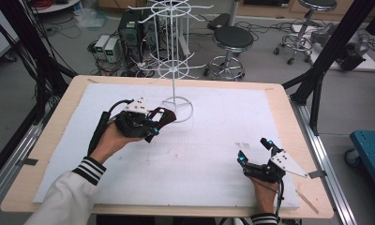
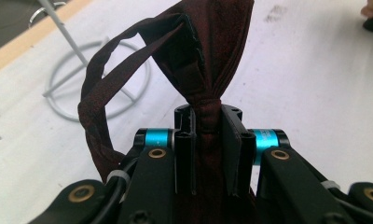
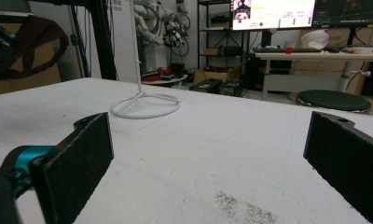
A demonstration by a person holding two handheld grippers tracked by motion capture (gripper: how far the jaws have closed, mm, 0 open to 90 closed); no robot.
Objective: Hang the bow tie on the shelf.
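1. Left gripper (image 2: 208, 116): black jaws pressed together on the pinched middle of a dark maroon bow tie (image 2: 208, 56). Fabric is matte, finely woven, gathered into folds at the knot; a flat strap of the same cloth loops out to one side.
2. High view: the left gripper (image 1: 153, 123) is held above the mat, tie (image 1: 164, 117) at its tip, just beside the round base of the stand. Grey three-cornered plate on top, black cable trailing back along the sleeve.
3. Right gripper (image 3: 208, 154): jaws wide apart, nothing between them. Pads are flat, rectangular, rough black foam-like facing. In the high view it (image 1: 253, 150) sits low over the near right part of the mat, well apart from the left one.
4. White wire display stand (image 1: 174, 56): thin upright pole, ring base with cross spokes, two tiers of radiating hooks.
5. White mat (image 1: 213, 154): slightly grainy, with grey smudges near the right gripper. It covers a pale wooden table (image 1: 59, 117) with rounded corners.
6. Beyond the table: black round stools (image 1: 232, 40), cables on a grey floor.
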